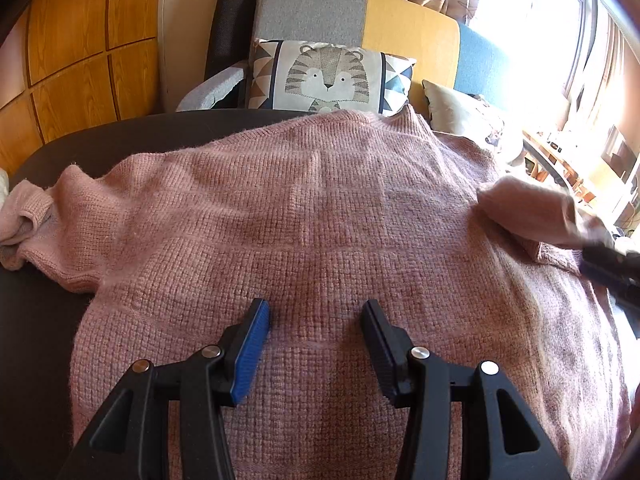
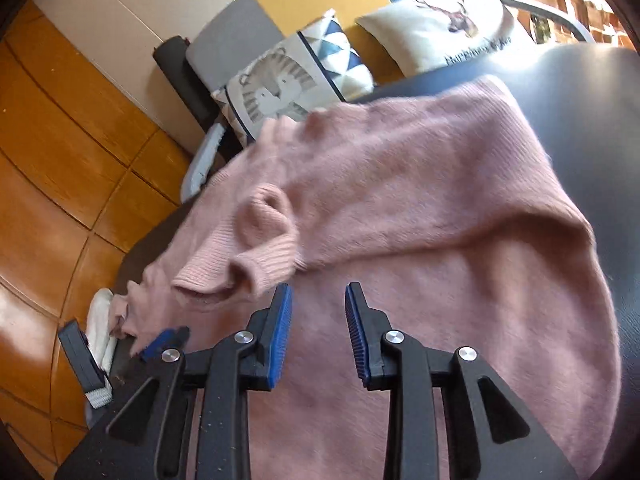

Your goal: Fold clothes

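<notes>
A pink, fuzzy knitted sweater [image 1: 320,216] lies spread flat over a dark, smooth-topped table [image 1: 120,132], covering most of it. In the left wrist view its left sleeve [image 1: 28,220] ends in a crumpled cuff near the table's left edge, while the right sleeve [image 1: 532,212] is folded inward across the body of the garment.

The left gripper [image 1: 316,312], black with blue ribbed pads, hangs over the near middle of the sweater with its jaws apart and nothing between them. Whether the tips touch the knit cannot be told.

The right gripper [image 2: 318,296] also stands released, jaws parted over bare knit, with the ribbed cuff [image 2: 248,268] of the folded sleeve lying just beyond its left finger, free of the pads. In the left wrist view this gripper [image 1: 608,268] shows blurred at the right edge, beside the folded sleeve.

Beyond the far edge of the table stands a sofa in grey, yellow and blue panels [image 1: 400,20]. On it rest a cushion printed with a tiger face [image 1: 328,76] and, to its right, a pale cushion [image 2: 440,20] with a deer drawing. A white cloth [image 2: 102,328] lies at the left end of the table. Orange-brown wooden panelling [image 1: 80,40] fills the left side.
</notes>
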`<state>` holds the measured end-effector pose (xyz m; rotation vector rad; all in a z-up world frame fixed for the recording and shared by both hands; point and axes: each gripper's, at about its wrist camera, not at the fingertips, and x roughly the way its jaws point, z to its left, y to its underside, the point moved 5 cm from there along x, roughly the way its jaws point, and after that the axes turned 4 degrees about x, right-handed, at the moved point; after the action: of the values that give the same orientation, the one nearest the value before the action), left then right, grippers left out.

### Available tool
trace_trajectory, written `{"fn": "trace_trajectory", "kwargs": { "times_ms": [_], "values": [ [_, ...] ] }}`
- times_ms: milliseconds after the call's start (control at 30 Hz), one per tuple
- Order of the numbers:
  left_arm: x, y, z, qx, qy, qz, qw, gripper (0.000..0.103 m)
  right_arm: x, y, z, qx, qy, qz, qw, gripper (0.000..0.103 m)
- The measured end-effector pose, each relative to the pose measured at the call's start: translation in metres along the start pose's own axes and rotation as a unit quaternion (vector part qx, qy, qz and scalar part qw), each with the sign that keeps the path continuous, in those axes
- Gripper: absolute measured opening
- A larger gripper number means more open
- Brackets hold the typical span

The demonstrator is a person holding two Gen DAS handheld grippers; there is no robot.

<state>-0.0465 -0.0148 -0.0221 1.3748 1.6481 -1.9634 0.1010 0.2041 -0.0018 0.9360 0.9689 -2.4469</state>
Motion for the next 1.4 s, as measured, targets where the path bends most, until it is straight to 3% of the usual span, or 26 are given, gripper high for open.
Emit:
{"fn": "trace_trajectory", "kwargs": {
  "times_ms": [133,267,400,500,567,767,867,900,967,1000,1267,1400],
  "values": [
    [0.001,-0.005,-0.003,-0.006,-0.013,0.022,0.9996,0.049,-0.007,0.008,-0.007,-0.032,-0.005,0.009,0.999,0.030],
    [0.000,-0.013,-0.003,-0.063,0.017,0.053,0.9965,0.049,-0.009,0.005,-0.021,-0.041,0.032,-0.009,0.999,0.030],
    [-0.005,-0.023,-0.005,-0.134,0.098,0.062,0.9841,0.049,-0.011,-0.013,-0.056,0.000,0.101,-0.039,0.994,0.030],
    [-0.004,-0.026,-0.014,-0.175,0.174,0.064,0.9669,0.049,-0.010,-0.021,-0.075,-0.006,0.135,-0.062,0.989,0.030],
    [0.001,-0.025,-0.024,-0.180,0.197,0.070,0.9611,0.049,-0.009,-0.023,-0.081,-0.009,0.139,-0.073,0.988,0.030],
    [0.014,-0.026,-0.063,-0.127,0.184,0.066,0.9724,0.049,-0.007,-0.023,-0.078,-0.030,0.154,-0.077,0.985,0.036],
    [0.014,-0.028,-0.078,-0.106,0.186,0.070,0.9742,0.048,-0.009,-0.022,-0.079,-0.031,0.153,-0.079,0.985,0.036],
    [0.014,-0.028,-0.082,-0.090,0.182,0.075,0.9763,0.043,-0.010,-0.021,-0.080,-0.029,0.150,-0.080,0.985,0.036],
    [0.016,-0.029,-0.092,-0.050,0.170,0.092,0.9799,0.017,-0.011,-0.021,-0.083,-0.024,0.143,-0.081,0.986,0.036],
    [0.015,-0.029,-0.096,-0.034,0.167,0.094,0.9808,0.014,-0.011,-0.021,-0.083,-0.022,0.140,-0.082,0.986,0.036],
    [0.005,-0.069,-0.091,0.028,0.148,0.083,0.9851,0.012,-0.011,-0.021,-0.084,-0.017,0.135,-0.085,0.987,0.037],
    [0.008,-0.095,-0.074,0.065,0.114,0.090,0.9873,0.012,-0.011,-0.021,-0.084,-0.017,0.135,-0.085,0.987,0.036]
  ]
}}
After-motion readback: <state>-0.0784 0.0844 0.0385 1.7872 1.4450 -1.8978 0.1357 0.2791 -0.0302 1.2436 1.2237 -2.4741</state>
